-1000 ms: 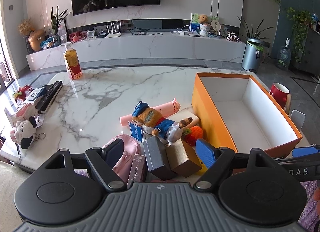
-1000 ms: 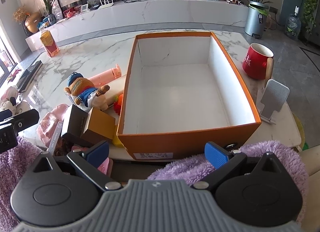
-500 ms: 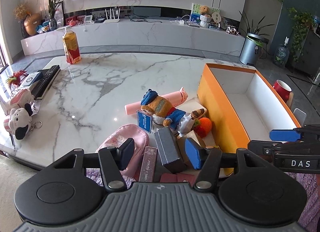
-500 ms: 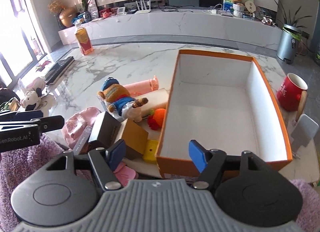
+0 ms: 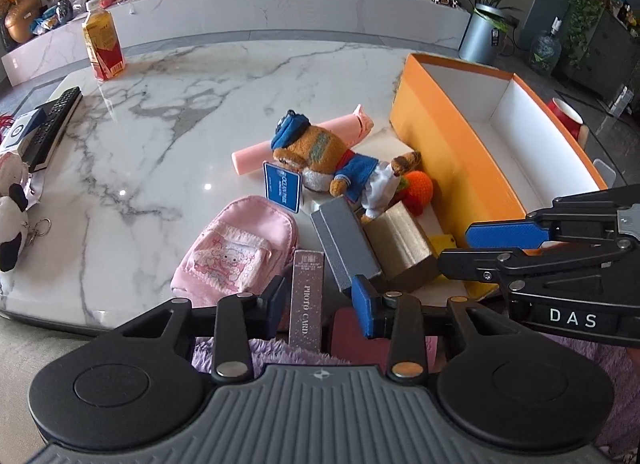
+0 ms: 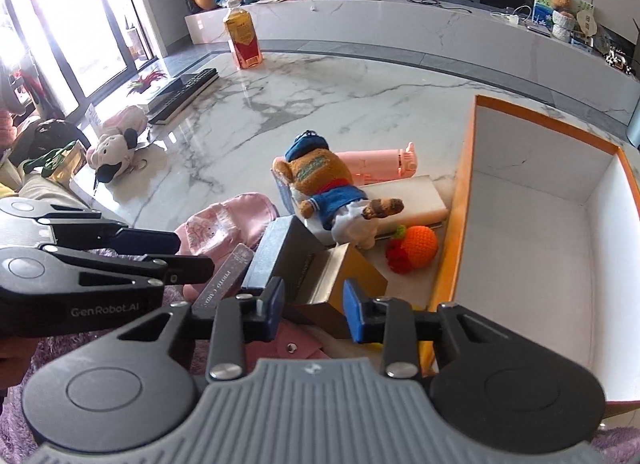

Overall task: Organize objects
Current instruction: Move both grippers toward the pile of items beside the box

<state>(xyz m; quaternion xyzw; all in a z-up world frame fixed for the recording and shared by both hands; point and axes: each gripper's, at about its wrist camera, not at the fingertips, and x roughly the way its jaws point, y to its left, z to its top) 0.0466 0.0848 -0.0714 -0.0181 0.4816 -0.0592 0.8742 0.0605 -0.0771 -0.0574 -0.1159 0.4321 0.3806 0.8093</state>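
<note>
Both cams ride low at the near bench (image 5: 160, 103) edge, facing across it toward the far wall. Left wrist cam sits close over the photo card box (image 5: 306, 300). Right wrist cam sits further right, by the orange box (image 6: 532, 199). Shared: plush bear (image 5: 320, 155), the clutter round it, and each other's jaws.

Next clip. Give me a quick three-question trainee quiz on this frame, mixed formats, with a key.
1. True or false: the orange box already holds the plush bear.
2. Which item lies between the left gripper fingers? A) the photo card box B) the orange knitted ball C) the red mug
3. Fill in: the drink bottle stands ____ on the marble table.

Key: 1 false, the box shows only its bare white inside; 2 A, with the jaws apart around it; 3 upright.
</note>
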